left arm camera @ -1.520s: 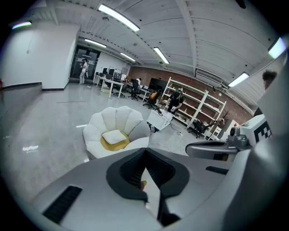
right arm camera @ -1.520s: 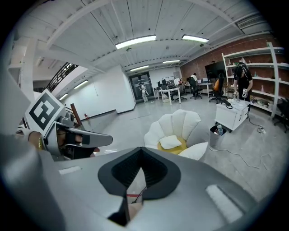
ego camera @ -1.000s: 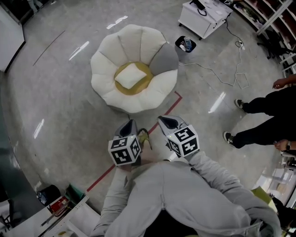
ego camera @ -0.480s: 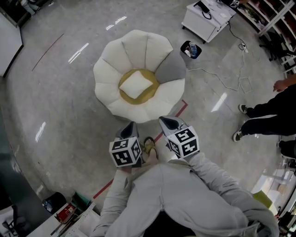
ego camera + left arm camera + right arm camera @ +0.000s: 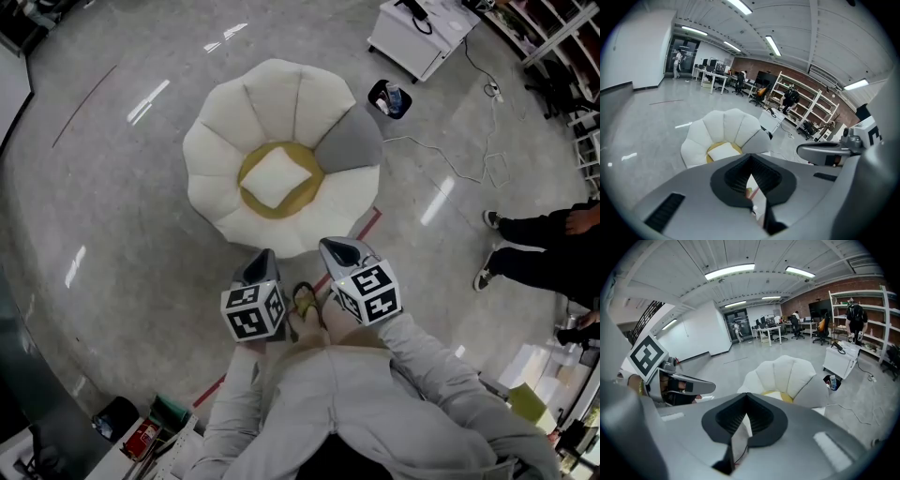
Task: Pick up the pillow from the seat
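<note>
Low in the frame, my left gripper (image 5: pixel 262 265) and right gripper (image 5: pixel 343 253) both have their jaws pressed together, gripping nothing. Beyond them, at upper centre, the white pillow (image 5: pixel 275 176) lies in the petal-shaped seat (image 5: pixel 281 94), untouched.

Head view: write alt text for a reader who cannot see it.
A white pillow lies in the yellow centre of a flower-shaped seat on a grey floor. The person's left tool and right tool, both shut and empty, point toward it from short of the seat.
</note>
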A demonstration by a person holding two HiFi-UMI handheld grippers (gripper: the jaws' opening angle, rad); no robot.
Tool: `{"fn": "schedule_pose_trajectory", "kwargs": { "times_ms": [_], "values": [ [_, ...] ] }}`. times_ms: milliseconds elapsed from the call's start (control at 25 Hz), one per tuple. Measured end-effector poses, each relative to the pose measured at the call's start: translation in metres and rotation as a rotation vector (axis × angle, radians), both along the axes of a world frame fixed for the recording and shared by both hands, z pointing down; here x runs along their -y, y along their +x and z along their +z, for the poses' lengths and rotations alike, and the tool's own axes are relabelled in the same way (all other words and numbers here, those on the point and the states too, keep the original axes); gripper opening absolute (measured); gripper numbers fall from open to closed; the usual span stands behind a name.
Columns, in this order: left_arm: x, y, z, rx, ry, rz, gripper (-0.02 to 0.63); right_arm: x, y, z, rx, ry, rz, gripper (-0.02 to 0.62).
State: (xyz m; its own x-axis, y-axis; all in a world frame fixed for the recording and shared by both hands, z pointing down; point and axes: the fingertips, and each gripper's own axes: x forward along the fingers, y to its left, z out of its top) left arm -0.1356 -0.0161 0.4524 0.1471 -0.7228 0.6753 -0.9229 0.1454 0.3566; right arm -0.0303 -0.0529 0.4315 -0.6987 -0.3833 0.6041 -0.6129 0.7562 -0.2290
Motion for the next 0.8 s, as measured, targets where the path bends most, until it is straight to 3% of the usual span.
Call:
{"fn": "schedule_pose_trajectory", "kwargs": {
  "times_ms": [280, 800],
  "values": [
    [0.028, -0.020, 0.028, -0.014, -0.045, -0.042, 0.006, 0.032, -0.017, 0.023, -0.019, -0.041, -0.015, 0.000],
    [0.089, -0.042, 0.132, -0.033, -0.160, -0.108, 0.005, 0.113, -0.039, 0.110, -0.049, -0.127, -0.025, 0.000]
  ]
}}
